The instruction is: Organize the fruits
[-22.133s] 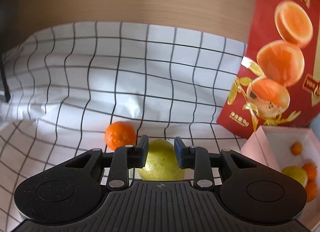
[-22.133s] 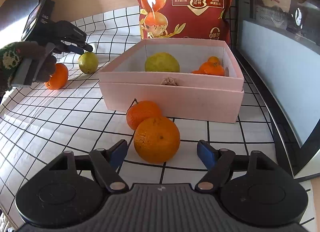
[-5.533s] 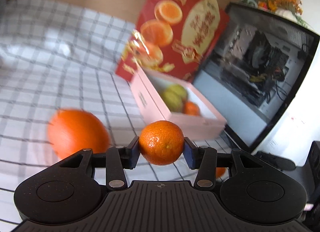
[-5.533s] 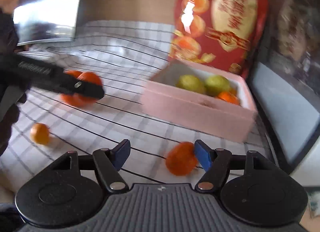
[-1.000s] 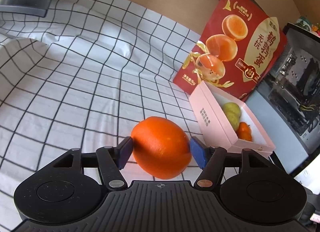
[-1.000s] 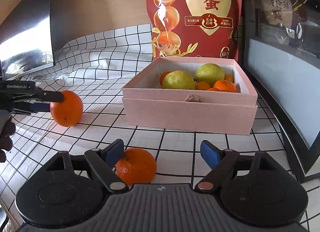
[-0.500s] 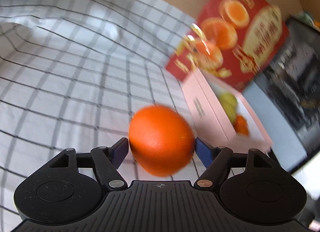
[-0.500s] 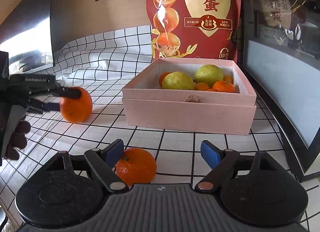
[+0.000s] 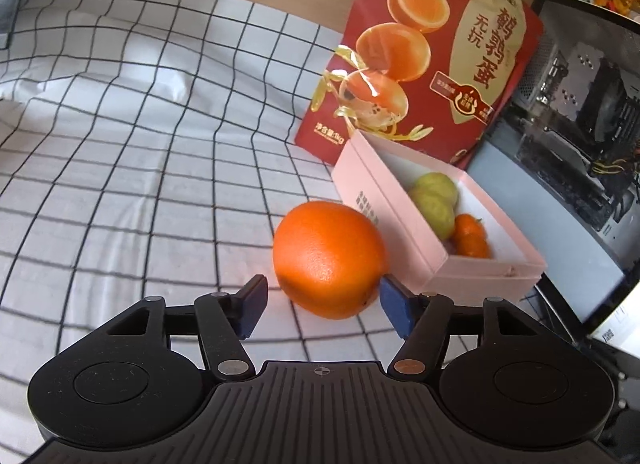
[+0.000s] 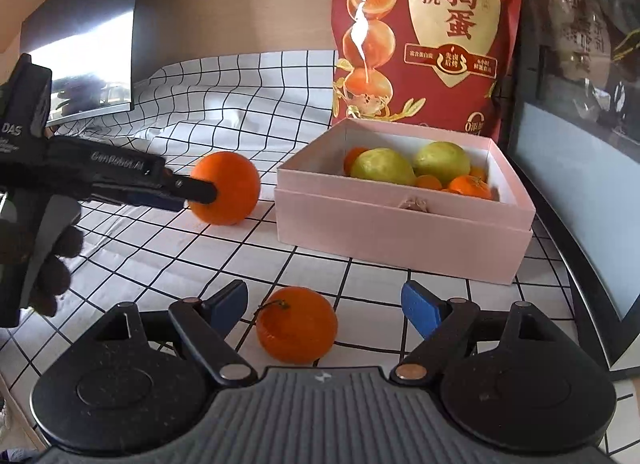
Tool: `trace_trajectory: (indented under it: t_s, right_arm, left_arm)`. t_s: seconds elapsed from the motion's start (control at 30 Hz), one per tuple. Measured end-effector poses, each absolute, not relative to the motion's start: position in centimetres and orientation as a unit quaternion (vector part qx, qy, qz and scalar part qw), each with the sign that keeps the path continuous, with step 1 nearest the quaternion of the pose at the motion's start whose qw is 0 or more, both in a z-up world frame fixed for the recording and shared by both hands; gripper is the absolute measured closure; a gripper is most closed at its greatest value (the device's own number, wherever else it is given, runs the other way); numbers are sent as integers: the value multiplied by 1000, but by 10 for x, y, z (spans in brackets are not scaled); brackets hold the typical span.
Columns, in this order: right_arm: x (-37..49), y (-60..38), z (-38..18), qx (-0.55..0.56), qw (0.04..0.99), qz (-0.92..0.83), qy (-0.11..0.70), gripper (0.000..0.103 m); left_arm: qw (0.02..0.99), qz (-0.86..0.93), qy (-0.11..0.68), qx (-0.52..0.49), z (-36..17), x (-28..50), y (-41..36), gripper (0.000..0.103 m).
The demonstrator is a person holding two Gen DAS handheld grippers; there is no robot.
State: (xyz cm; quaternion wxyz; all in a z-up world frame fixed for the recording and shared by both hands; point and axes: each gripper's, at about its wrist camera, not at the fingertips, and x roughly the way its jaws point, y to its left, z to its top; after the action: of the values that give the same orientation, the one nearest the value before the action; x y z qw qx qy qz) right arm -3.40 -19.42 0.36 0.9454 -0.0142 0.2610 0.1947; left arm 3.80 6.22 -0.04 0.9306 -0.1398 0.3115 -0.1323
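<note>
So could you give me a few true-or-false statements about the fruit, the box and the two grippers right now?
1. The big orange sits inside the pink box. False: it rests on the cloth beside the box.
2. The right gripper is open. True.
3. The box holds only oranges. False: two green fruits lie in it too.
4. A small orange lies between the right gripper's fingers. True.
5. The left gripper is shut tight on the big orange. False: its left finger stands clear.
</note>
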Motion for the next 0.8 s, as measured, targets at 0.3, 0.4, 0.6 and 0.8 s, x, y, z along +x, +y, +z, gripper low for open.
trace_trajectory:
  t_s: [0.3,0.4,0.6,0.8]
  right_arm:
    - [-32,-199,3,2,942,201,267,19]
    - [-37,-212,7,27,944,205,258,19]
    - [-39,-254,5,58,962,107,246,19]
    - [-44,-281,-5,92,959,84,253,18]
  left_arm:
    - [938,-184,266,-125,20,7,42,40]
    - [934,-217,263,-106,23,-6,33,40]
    - [906,-310,286,-44,15,-22,-14,40]
    - [907,-291,296,69,-5,-32,-63,39]
